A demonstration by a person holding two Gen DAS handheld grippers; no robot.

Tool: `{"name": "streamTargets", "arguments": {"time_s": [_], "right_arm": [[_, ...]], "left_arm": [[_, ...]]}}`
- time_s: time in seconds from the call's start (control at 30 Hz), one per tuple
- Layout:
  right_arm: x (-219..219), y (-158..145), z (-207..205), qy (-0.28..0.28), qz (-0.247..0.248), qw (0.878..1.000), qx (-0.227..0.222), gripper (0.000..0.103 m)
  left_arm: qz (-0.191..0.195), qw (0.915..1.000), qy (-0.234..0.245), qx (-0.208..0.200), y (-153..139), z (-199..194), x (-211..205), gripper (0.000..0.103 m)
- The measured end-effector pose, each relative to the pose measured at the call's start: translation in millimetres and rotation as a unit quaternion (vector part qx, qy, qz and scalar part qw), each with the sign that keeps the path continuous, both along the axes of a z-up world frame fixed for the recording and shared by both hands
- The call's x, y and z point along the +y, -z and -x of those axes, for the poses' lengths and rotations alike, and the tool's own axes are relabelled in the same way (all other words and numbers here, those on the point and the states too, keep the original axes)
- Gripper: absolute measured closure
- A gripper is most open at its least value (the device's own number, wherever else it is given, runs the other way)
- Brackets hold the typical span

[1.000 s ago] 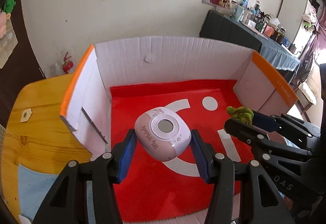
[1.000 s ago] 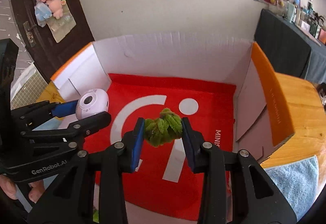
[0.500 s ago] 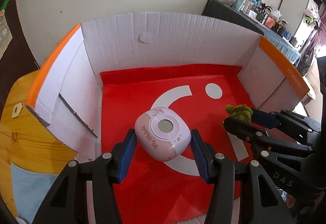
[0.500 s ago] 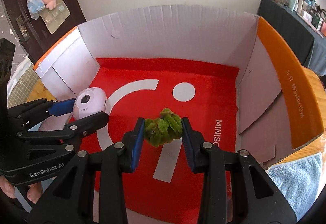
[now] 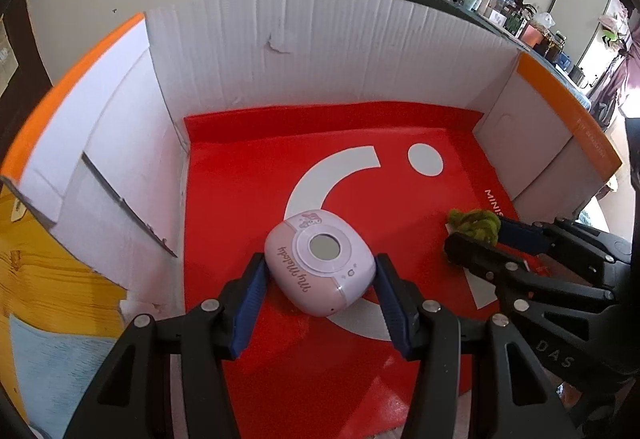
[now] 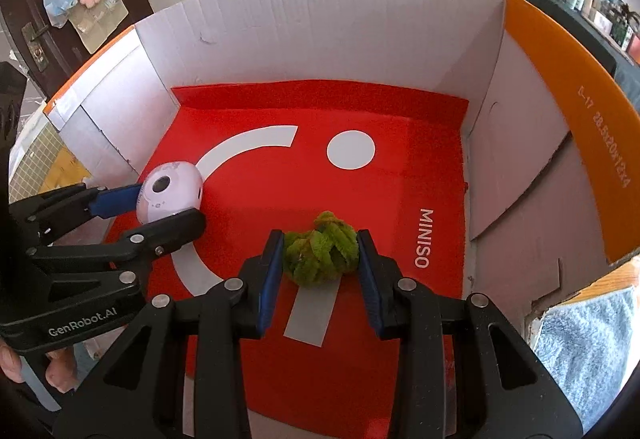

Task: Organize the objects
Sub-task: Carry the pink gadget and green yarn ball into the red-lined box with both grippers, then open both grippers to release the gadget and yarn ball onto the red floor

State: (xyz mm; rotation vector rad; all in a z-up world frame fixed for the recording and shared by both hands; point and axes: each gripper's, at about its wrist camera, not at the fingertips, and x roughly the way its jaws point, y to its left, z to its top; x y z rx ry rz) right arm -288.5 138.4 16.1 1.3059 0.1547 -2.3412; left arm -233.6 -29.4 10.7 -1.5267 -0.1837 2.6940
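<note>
Lower both loads onto the box [image 5: 340, 51] floor: left gripper [image 5: 318, 279] clamps the camera [image 5: 320, 263], right gripper [image 6: 320, 259] the green ball [image 6: 320, 253].

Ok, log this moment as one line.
left gripper: shut on pink toy camera | right gripper: shut on green chenille ball | both over box interior | nothing released yet
</note>
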Motion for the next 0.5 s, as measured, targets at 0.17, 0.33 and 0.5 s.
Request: {"name": "streamTargets", "arguments": {"time_s": [0.17, 0.33, 0.5], "right_arm": [[3.0, 0.8, -1.7, -0.001, -0.001, 1.0, 0.005, 0.069], [4.0, 0.4, -1.8, -0.001, 0.009, 1.0, 0.001, 0.069], [8.1, -1.3, -1.8, 0.001, 0.022, 1.0, -0.006, 0.067]], "left_arm": [[-0.002, 1.0, 0.0, -0.001, 1.0, -1.8, -1.2, 0.047], [0.006, 1.0, 0.002, -0.001, 0.6, -2.8, 1.3, 0.047], [-0.001, 1.0, 0.0, -0.001, 1.4, -2.7, -0.1, 0.047]]}}
